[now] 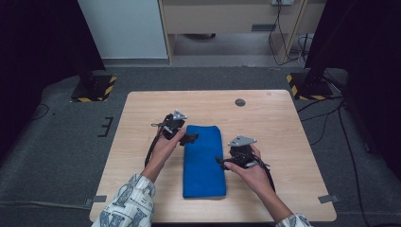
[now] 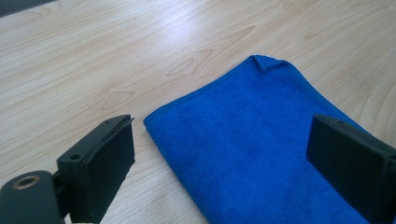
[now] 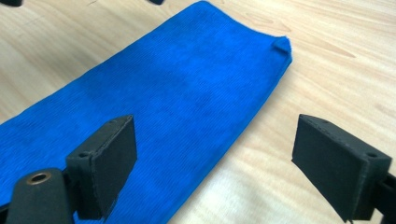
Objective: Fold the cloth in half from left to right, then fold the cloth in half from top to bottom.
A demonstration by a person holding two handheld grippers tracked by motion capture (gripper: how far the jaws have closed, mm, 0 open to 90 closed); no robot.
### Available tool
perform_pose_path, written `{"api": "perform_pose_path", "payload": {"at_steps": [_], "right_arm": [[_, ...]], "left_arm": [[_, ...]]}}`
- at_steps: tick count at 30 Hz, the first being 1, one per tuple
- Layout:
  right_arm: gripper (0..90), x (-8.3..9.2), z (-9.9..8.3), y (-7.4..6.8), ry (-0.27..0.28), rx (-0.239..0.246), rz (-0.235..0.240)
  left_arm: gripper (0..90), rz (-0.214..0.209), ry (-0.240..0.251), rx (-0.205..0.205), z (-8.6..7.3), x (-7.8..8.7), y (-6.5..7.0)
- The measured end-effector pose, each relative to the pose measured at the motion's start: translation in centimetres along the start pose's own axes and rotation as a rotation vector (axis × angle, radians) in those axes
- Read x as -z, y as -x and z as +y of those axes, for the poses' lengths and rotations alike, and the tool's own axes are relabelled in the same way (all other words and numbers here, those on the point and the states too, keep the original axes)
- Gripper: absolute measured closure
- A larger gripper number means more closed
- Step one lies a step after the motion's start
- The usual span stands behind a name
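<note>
A blue cloth (image 1: 203, 161) lies folded into a long strip in the middle of the wooden table (image 1: 279, 123). My left gripper (image 1: 189, 138) hovers at the cloth's left edge near its far end. In the left gripper view the left gripper (image 2: 223, 135) is open, its jaws straddling the corner of the cloth (image 2: 261, 154) without touching it. My right gripper (image 1: 221, 161) reaches the cloth's right edge about halfway along. In the right gripper view the right gripper (image 3: 217, 135) stands open over the edge of the cloth (image 3: 177, 84), with nothing gripped.
A dark round grommet (image 1: 240, 102) sits near the table's far edge. Two stand bases with yellow-black stripes (image 1: 94, 88) (image 1: 309, 87) rest on the grey floor beyond the far corners. Bare wood surrounds the cloth on all sides.
</note>
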State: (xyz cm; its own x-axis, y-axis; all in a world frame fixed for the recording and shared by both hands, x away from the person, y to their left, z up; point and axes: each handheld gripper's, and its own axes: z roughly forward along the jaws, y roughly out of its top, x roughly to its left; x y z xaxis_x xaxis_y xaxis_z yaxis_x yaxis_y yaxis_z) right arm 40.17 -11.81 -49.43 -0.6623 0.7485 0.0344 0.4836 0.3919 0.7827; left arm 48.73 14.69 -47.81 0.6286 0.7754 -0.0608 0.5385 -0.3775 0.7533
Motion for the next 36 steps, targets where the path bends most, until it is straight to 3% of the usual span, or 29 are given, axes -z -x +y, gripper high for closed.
{"api": "perform_pose_path", "payload": {"at_steps": [10, 14, 18, 19, 23, 25, 33, 36], "right_arm": [[18.1, -1.6, 1.1, 1.7, 0.004, -0.059, 0.011], [22.4, -2.4, 2.7, 2.9, 0.017, -0.066, 0.0], [29.7, -3.5, 4.3, 4.5, 0.017, -0.087, -0.002], [35.7, -4.3, 5.0, 5.4, 0.009, -0.093, -0.003], [44.4, -5.5, 5.7, 6.6, 0.017, -0.114, 0.008], [46.8, -6.0, 6.0, 6.9, 0.01, -0.113, 0.012], [50.2, -7.7, 6.5, 7.4, -0.011, -0.11, -0.007], [52.3, -8.2, 6.5, 7.7, -0.02, -0.115, -0.012]], "left_arm": [[8.0, 0.022, 0.009, -0.002, -0.4, 0.6, -0.5], [8.2, 0.019, 0.007, 0.001, -0.4, 0.5, -0.7], [9.5, 0.02, -0.01, 0.013, -0.3, -0.2, -1.5], [10.0, 0.028, -0.025, 0.008, -0.3, -0.7, -1.9], [13.0, 0.031, -0.013, 0.038, -0.5, -1.5, -2.6], [13.9, 0.032, -0.037, 0.037, -0.5, -1.9, -2.7], [18.1, 0.03, -0.038, 0.048, 0.1, -2.5, -2.7], [25.1, 0.043, -0.045, 0.044, 0.2, -2.6, -2.7]]}}
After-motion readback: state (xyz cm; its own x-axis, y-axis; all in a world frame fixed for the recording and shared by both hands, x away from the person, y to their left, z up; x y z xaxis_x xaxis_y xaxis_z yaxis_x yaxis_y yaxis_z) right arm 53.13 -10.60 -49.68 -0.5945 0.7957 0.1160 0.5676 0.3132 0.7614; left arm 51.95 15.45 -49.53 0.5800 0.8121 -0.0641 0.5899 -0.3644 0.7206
